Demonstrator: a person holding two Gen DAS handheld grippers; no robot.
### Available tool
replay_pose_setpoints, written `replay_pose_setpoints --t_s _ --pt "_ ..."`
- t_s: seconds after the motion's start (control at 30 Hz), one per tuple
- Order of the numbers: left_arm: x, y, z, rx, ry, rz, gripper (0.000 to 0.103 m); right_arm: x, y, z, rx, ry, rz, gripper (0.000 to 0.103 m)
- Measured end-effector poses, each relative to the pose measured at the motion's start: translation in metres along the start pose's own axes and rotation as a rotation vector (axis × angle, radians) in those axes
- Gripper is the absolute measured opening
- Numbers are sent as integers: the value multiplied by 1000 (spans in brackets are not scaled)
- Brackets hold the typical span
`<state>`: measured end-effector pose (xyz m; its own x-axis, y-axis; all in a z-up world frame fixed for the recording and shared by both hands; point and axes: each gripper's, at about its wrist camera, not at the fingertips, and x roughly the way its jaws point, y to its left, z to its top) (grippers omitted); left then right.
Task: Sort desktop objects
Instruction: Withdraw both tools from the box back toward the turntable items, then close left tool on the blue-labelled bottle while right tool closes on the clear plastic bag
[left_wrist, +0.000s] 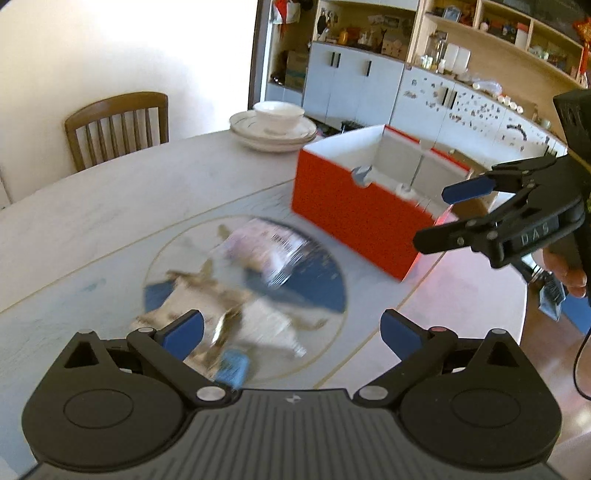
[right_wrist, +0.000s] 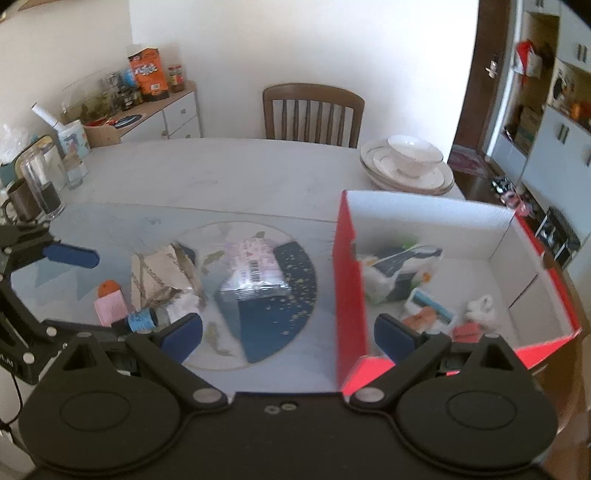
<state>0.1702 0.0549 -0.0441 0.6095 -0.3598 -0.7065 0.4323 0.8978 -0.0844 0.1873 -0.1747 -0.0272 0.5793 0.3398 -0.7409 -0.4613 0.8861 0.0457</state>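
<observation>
**Both grippers wide, nothing held**

Your left gripper (left_wrist: 291, 332) and right gripper (right_wrist: 288, 332) gape empty at bottom centre. Mid-frame, the packet (right_wrist: 255, 266) and blurred clutter stay unreadable. The red box (right_wrist: 347, 266), right, half hides its contents.

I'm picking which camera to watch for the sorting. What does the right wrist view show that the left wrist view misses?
Only the right wrist view shows the sorted items on the red cardboard box's floor, a pink packet and the glass jars. Only the left wrist view shows the long wall of white cupboards. Both show the box, the stacked white plates with a bowl, the wooden chair and the plastic-wrapped pack.
</observation>
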Motion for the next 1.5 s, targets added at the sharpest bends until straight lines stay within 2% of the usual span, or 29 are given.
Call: replay_pose_setpoints --t_s 0.27,0.4,0.83,1.17,1.43,1.5 --pt "5 22 -30 53 24 20 102 30 36 -7 45 24 -18 99" --pt "14 28 -41 70 33 7 102 45 49 -9 56 34 -26 99" --pt "45 28 -51 113 69 -28 102 89 75 -6 46 78 -14 99" --pt "58 31 -51 100 92 -45 101 118 82 -5 50 122 -17 91" --pt "66 34 -51 104 118 -35 84 132 86 0 44 142 -4 85" --pt "67 35 -51 105 121 -35 81 137 86 1 50 155 3 77"
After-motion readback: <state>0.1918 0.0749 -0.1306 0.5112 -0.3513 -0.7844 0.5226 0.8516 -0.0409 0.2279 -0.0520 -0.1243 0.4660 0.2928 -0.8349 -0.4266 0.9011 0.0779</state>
